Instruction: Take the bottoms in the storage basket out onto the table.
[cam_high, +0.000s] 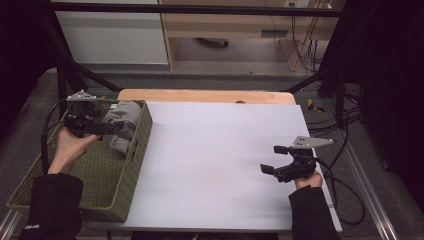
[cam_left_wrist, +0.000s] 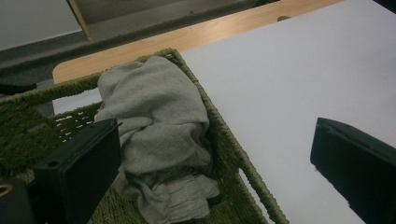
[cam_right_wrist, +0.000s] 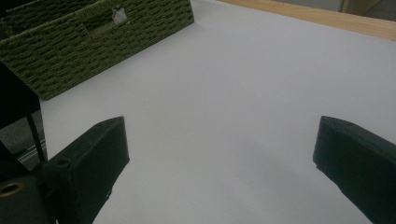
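The left gripper (cam_high: 107, 127) hovered over the far end of the woven basket (cam_high: 107, 200), its jaws spread wide with nothing between them; in the left gripper view one black jaw stood over the basket's inside and the other over the white tabletop (cam_left_wrist: 289, 79), so the pair straddled the basket's near wall without clearly touching it. Just ahead of them lay the grey cloth (cam_left_wrist: 156, 135), crumpled into a loose heap in the far corner of the basket, leaning against the wall nearest the table's middle. Whether the lower jaw brushed the cloth could not be told, as the jaw hid that edge. The right gripper (cam_high: 272, 160) was held well apart from all this, low over the bare white surface on the right side of the table, its jaws likewise wide apart and empty, pointed toward the basket (cam_right_wrist: 93, 42). In the high view the left hand (cam_high: 70, 147) and its dark sleeve covered part of the basket's floor, and the basket's near corner ran off toward the lower edge of the picture. The cloth looked soft and knitted, with a ribbed hem showing at its lower fold; the basket was olive-green, rectangular, of coarse braided fibre with a thick rope-like rim. The tabletop was a smooth matt white sheet with a strip of pale wood (cam_high: 205, 96) showing along its far edge. Both jaws were blocky, matt black plastic.
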